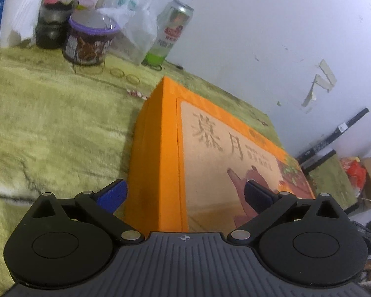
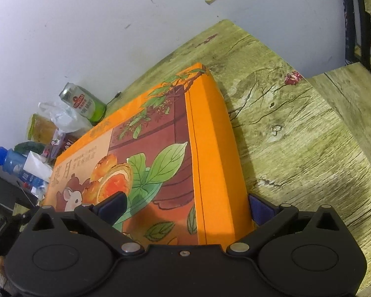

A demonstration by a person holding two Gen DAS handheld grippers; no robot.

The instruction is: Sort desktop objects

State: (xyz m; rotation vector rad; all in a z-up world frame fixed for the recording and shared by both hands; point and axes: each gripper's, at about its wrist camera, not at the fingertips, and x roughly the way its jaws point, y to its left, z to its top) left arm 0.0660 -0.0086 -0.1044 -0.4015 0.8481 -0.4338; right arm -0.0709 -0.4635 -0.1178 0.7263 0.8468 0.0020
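we see a large flat orange box lying on a table with a green wood-grain surface, close to a white wall. its lid carries printed leaves, pastries and a small animal. our left gripper sits at one near corner of the box with its blue pads spread wide: one pad is beside the box's plain orange side, the other over the printed lid. whether either pad touches the box, we cannot tell. our right gripper straddles the opposite edge of the same box, also spread wide, one pad above the lid and the other down beside the orange side wall. at the far end of the table stand a green can, a purple-lidded cup and a crumpled clear bag.
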